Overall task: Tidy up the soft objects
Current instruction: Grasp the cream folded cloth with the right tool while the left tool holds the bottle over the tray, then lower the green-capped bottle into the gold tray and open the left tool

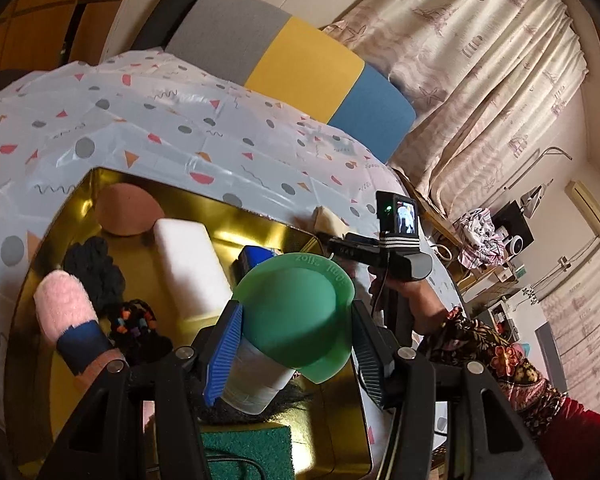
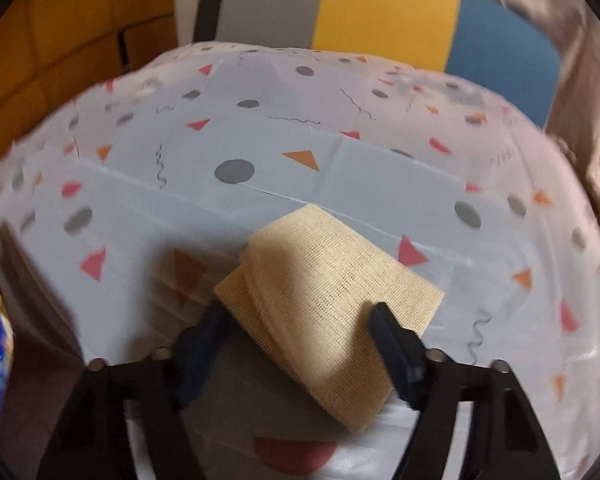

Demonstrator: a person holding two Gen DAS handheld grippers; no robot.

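My left gripper [image 1: 296, 308] hangs over a gold tray [image 1: 80, 200], shut on a green soft cup [image 1: 288, 300] with a wide rim. A white cylinder [image 1: 256, 380] shows just under the cup; whether the two are joined I cannot tell. In the right wrist view a folded beige mesh cloth [image 2: 320, 300] lies flat on the patterned tablecloth [image 2: 300, 128]. My right gripper [image 2: 300, 320] stands over it with its jaws apart. One finger is at the cloth's left corner, the other over its right side, and the cloth is not pinched.
The tray holds a brown oval sponge [image 1: 128, 210], a white foam block [image 1: 192, 264], a black knit piece [image 1: 94, 268], a pink fluffy item [image 1: 66, 312], a beaded black piece [image 1: 134, 320] and a green scouring pad [image 1: 248, 452]. A sleeved hand [image 1: 412, 300] is right of the tray. A striped chair back [image 1: 300, 64] stands behind the table.
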